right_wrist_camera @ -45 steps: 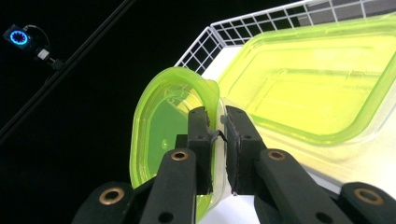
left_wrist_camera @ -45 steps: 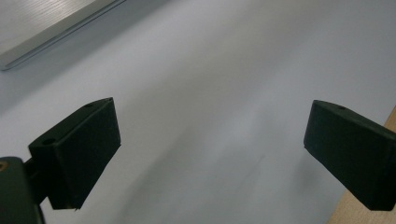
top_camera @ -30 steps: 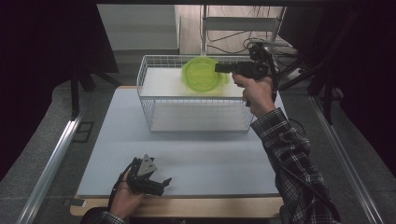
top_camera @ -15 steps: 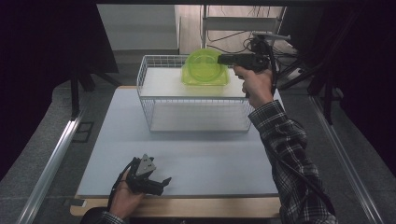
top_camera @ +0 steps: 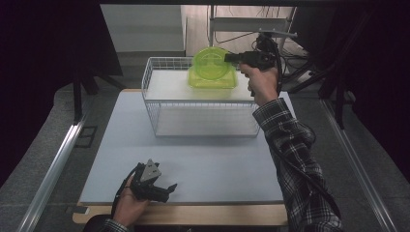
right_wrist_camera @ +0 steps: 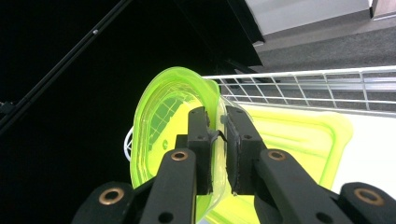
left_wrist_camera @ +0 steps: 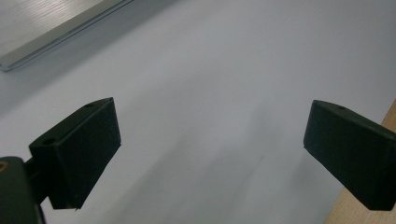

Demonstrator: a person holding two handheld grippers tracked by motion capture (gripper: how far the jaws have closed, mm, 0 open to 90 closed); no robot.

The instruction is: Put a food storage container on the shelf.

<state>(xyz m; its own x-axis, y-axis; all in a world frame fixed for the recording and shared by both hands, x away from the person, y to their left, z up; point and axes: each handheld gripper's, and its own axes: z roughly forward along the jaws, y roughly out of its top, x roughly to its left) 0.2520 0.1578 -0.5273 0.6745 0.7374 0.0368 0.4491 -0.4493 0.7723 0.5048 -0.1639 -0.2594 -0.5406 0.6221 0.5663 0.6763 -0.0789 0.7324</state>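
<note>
A translucent lime-green round bowl [top_camera: 209, 62] hangs tilted on edge over the back of a white wire basket [top_camera: 203, 118]. My right gripper [top_camera: 228, 58] is shut on its rim; in the right gripper view the two pads [right_wrist_camera: 200, 130] pinch the thin wall of the bowl [right_wrist_camera: 156, 126] between them. Below the bowl, a green square tray [top_camera: 212, 80] lies in the basket and shows again as the tray [right_wrist_camera: 299, 135]. My left gripper [top_camera: 167, 190] rests in a hand at the table's front edge, and the left gripper [left_wrist_camera: 210, 149] is open over bare white tabletop.
The basket's wire rim [right_wrist_camera: 303, 88] runs behind the tray. A white mat [top_camera: 193, 159] covers the table between the basket and the wooden front edge [top_camera: 193, 215]. A metal rail [top_camera: 53, 164] runs along the left side. Cables and a stand sit behind the basket.
My right gripper has carried the green bowl upward and farther back over the basket, tipping it more upright. The left gripper has not moved.
</note>
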